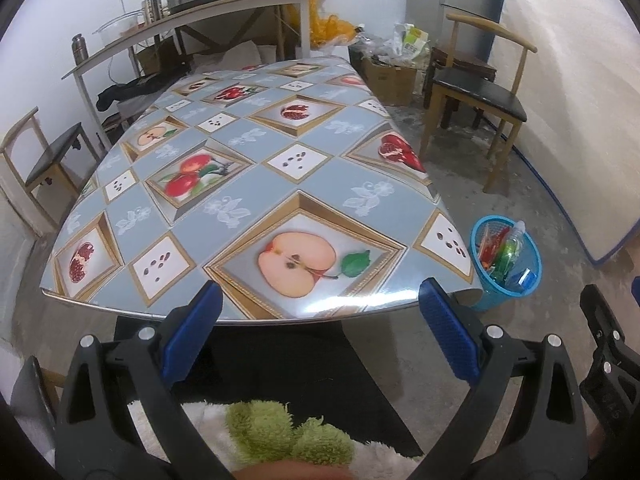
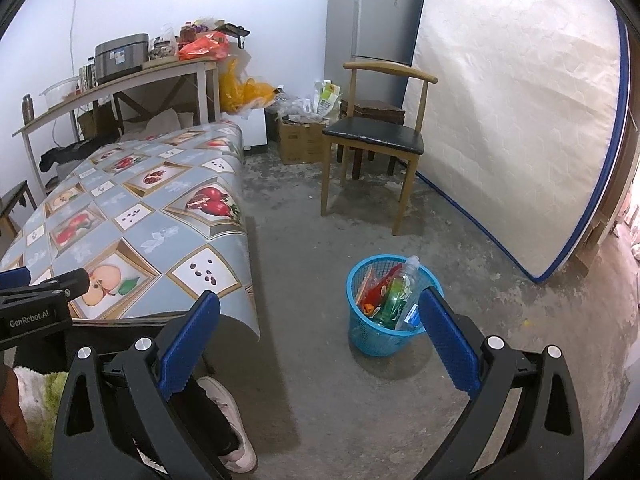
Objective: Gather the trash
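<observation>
A blue mesh trash basket stands on the concrete floor right of the table's near corner. It holds a clear plastic bottle with a green label, red and orange wrappers and a blue packet. My left gripper hangs open just before the near edge of the fruit-pattern table, nothing between its blue pads. My right gripper is open over the floor, the basket just beyond its right finger. The left gripper's black body shows at the right wrist view's left edge.
A wooden chair with a black seat stands beyond the basket, a mattress leans on the right wall, and a fridge is behind. Cardboard boxes and bags crowd the far wall. A person's shoe is below the right gripper.
</observation>
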Tool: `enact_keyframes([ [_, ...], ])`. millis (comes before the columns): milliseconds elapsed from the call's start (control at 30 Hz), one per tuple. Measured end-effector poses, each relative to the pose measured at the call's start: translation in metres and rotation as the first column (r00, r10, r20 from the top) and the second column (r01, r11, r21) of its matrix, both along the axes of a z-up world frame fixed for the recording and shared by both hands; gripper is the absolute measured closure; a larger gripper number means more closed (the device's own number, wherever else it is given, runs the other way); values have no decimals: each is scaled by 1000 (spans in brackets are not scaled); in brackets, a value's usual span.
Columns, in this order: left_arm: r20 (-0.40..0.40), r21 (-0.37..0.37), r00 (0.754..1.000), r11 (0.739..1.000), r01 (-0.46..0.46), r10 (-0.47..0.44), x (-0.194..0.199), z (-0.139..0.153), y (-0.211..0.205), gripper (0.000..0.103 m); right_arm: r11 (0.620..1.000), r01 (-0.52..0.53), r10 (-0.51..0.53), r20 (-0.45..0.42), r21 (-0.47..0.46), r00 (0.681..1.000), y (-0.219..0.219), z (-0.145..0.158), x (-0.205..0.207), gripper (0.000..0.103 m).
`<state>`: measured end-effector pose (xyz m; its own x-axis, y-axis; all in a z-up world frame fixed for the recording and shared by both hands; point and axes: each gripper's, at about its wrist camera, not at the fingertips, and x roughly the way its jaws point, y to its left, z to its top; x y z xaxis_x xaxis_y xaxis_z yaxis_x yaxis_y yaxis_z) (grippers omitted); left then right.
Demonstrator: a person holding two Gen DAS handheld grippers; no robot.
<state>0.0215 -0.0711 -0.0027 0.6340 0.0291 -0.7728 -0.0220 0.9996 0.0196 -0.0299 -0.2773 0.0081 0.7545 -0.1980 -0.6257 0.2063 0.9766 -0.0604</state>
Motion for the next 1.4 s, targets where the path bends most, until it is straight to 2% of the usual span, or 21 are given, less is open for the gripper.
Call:
enact_keyframes([
  [800, -25, 16, 999, 999, -29, 30, 3, -2, 8, 8, 1000, 22, -22, 4, 16, 1000, -9, -2, 1, 6],
  [1133, -1, 77, 999, 996, -45, 45, 7, 7, 27, 8, 999, 22, -22, 19, 34, 1000, -12, 1, 4, 6],
  [1400, -47, 92, 998, 995, -41, 45, 3, -2, 36, 8, 999, 12, -12, 18, 43, 1000, -8, -1, 4, 6],
])
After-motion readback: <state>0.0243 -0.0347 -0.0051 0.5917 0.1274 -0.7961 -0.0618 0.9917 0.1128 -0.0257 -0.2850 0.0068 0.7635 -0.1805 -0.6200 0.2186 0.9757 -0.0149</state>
